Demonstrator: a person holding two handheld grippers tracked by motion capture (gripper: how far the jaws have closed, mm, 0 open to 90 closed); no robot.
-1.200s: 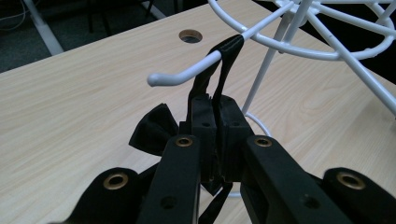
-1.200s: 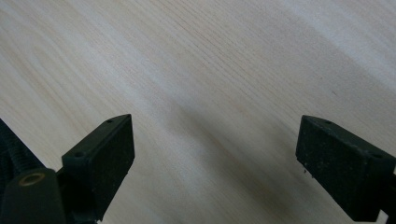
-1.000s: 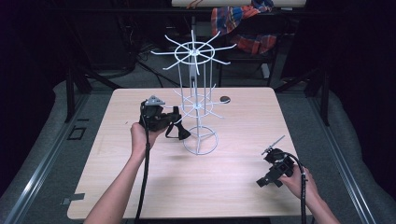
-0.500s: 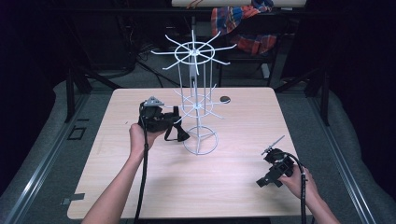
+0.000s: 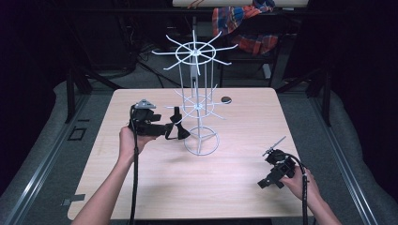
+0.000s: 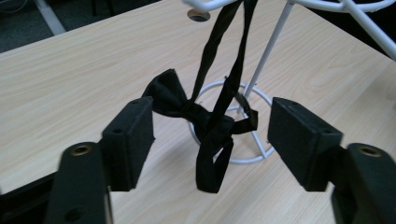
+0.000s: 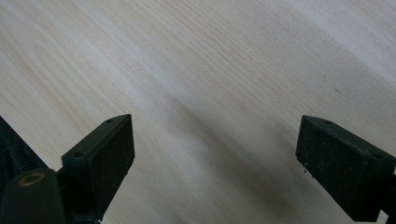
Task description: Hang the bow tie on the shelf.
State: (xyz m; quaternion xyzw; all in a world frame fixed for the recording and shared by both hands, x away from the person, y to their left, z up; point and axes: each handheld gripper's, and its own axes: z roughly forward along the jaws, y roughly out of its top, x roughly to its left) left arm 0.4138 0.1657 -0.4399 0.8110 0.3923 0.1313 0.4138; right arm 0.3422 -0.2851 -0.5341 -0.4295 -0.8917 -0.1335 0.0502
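— Count of items on the table (image 5: 141, 187), please.

— One white wire rack (image 5: 197, 101), one black bow tie (image 6: 194, 114), one small dark disc (image 5: 226, 99), two grippers.

— Bow tie position?

— Hanging by its strap from a lower rack arm, just above the ring base.

— Left gripper (image 6: 210, 130)?

— Jaws have just been opening; the tie hangs between them, pads apart from it.

— Right gripper (image 7: 215, 154)?

— Jaws spread wide over bare wood, well apart from the rack, holding nothing.
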